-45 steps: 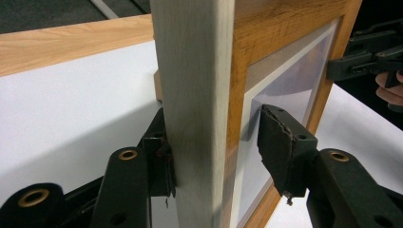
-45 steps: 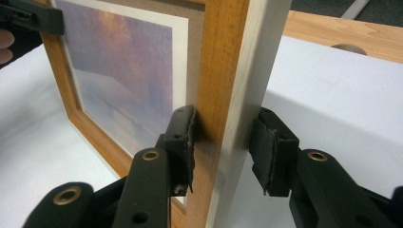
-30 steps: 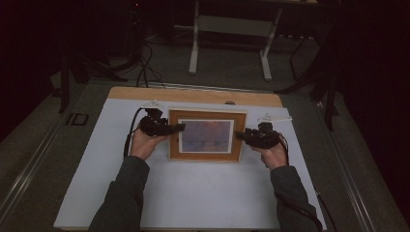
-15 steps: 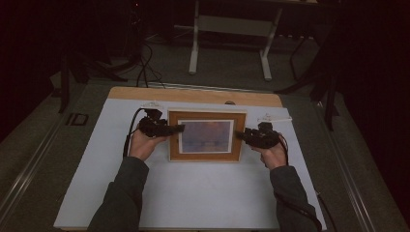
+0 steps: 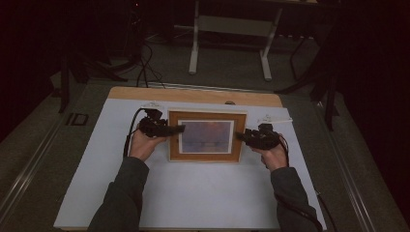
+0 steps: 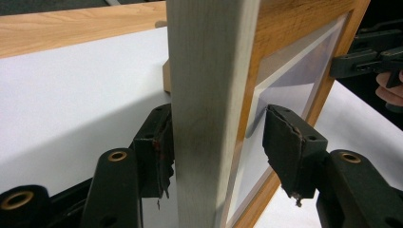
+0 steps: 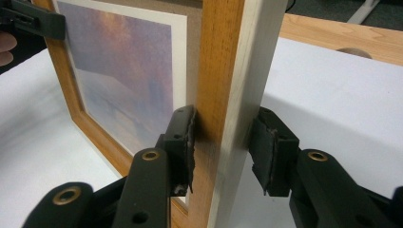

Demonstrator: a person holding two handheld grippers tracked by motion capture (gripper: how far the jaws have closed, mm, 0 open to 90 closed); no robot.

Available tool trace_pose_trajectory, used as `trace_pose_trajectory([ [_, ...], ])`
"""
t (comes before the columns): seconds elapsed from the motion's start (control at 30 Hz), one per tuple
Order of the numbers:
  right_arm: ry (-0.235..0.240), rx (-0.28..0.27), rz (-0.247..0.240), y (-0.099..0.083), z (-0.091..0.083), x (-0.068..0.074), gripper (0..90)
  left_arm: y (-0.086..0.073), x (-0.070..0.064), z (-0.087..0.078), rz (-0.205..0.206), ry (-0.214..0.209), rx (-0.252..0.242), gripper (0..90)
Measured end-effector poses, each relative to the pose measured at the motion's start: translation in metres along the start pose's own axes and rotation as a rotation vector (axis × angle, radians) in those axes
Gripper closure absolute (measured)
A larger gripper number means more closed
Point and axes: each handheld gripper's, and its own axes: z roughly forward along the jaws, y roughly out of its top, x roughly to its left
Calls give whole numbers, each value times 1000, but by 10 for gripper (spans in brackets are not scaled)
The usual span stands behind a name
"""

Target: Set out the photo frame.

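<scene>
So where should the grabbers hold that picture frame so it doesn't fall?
Probably by its two short side rails, one gripper from each side. The picture frame is wide and flat, and its wooden rails are thin enough to fit between jaws, as the left gripper and right gripper show.

Wooden picture frame, orange-brown front, pale edges, holding a white-matted print of purple sky over water. Sits mid-desk, face toward the person.

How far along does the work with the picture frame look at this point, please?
Done: the left gripper and right gripper straddle opposite side rails of the wooden picture frame. In hand: each has one pad touching, the other a gap off. Left: full clamping, then any move across the white table.
</scene>
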Motion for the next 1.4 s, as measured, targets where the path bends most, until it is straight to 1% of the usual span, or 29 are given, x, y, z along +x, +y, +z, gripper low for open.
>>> trace_pose_trajectory([
  [0.07, -6, 0, -8, -1, -1, 0, 583, -1, 0, -1, 5, 9, 1, 460],
  [0.13, -9, -1, -10, -2, -3, -1, 574, -2, 1, -3, 1, 11, -4, 459],
  [0.27, -14, -7, 5, -5, -8, -4, 569, -3, 0, -9, 6, 6, -15, 459],
  [0.47, -16, -25, 7, -6, -16, -5, 570, -6, -3, -20, 33, 4, -20, 459],
  [0.53, -18, -29, 5, -6, -17, -5, 573, -7, -3, -22, 33, 4, -26, 459],
  [0.57, -22, -32, 8, -6, -18, -6, 578, -8, -3, -27, 20, -12, -43, 459],
  [0.63, -27, -37, 11, -7, -21, -7, 591, -9, -4, -31, 17, -17, -50, 454],
  [0.73, -27, -45, 13, -9, -24, -8, 597, -11, -5, -35, 15, -4, -46, 455],
  [0.8, -30, -51, 12, -10, -27, -8, 602, -12, -6, -38, 14, -2, -58, 456],
  [0.93, -28, -59, 15, -12, -31, -10, 606, -15, -5, -48, 13, 13, -77, 454],
  [1.07, -34, -67, 30, -16, -36, -13, 607, -21, -4, -57, 2, 29, -100, 452],
  [1.1, -35, -69, 37, -18, -37, -14, 607, -23, -4, -59, 2, 38, -101, 452],
  [1.13, -35, -69, 37, -18, -37, -14, 607, -23, -4, -59, 2, 38, -101, 452],
  [1.17, -36, -69, 42, -19, -38, -15, 607, -28, -4, -63, 3, 57, -107, 452],
  [1.2, -39, -70, 50, -22, -40, -17, 607, -31, -4, -66, 4, 66, -111, 451],
  [1.3, -41, -68, 64, -28, -42, -20, 608, -40, -4, -71, 11, 109, -109, 448],
  [1.33, -41, -68, 70, -30, -42, -21, 607, -43, -4, -72, 13, 116, -106, 446],
  [1.37, -41, -68, 70, -30, -42, -21, 607, -43, -4, -72, 13, 116, -106, 445],
  [1.4, -50, -67, 79, -35, -44, -23, 607, -52, -5, -75, 21, 146, -101, 444],
])
